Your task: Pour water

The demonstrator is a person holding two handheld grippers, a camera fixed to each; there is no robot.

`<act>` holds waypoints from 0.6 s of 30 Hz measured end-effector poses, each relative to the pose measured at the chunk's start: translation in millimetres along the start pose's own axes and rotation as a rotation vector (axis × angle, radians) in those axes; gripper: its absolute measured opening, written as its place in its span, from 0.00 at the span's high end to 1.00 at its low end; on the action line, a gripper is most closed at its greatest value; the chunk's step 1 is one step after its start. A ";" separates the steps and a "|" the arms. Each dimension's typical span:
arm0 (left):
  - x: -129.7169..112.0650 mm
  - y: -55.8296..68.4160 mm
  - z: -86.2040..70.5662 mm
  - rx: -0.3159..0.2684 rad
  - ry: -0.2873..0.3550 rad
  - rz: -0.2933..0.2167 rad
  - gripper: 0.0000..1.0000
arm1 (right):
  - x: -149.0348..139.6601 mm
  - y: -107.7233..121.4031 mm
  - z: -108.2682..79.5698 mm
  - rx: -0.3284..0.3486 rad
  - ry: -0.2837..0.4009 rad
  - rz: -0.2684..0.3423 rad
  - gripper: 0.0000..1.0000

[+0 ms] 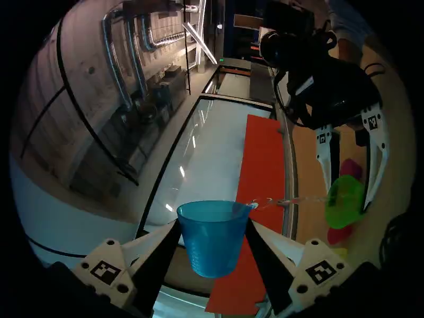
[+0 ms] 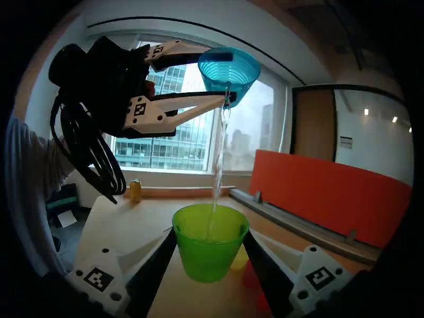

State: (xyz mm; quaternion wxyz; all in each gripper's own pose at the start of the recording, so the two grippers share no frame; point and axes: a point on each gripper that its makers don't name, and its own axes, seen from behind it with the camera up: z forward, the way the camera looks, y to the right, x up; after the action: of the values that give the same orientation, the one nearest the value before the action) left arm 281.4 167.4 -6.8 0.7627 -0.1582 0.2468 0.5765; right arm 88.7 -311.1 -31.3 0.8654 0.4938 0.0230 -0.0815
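The left tongs (image 1: 213, 229) pinch blue cup (image 1: 212, 252) above green cup (image 2: 210, 254) pinched between right tongs (image 2: 209, 237).

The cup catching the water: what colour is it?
Translucent green cup, clearest in the right gripper view.

The wooden table (image 2: 127, 225) bears a yellow can (image 2: 135, 190) at its far edge.

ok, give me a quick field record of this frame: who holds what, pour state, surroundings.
left gripper: grips the blue cup between both fingers, tipped, high above the green cup
right gripper: grips the green cup between both fingers, upright over the table
water stream: thin, from the blue cup's rim into the green cup
fill level: cannot tell
yellow object: at the table's far edge, by the window
orange panel: along the table's side
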 end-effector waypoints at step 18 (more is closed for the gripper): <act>3.3 6.9 -1.3 -0.008 -0.002 0.085 0.15 | 3.2 -2.4 -2.3 -0.002 0.003 -0.005 0.11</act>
State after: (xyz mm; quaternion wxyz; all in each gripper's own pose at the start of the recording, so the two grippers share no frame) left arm 275.3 171.4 -9.4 0.7373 -0.1500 0.2500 0.6094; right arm 91.6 -310.7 -34.8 0.8656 0.4931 0.0255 -0.0830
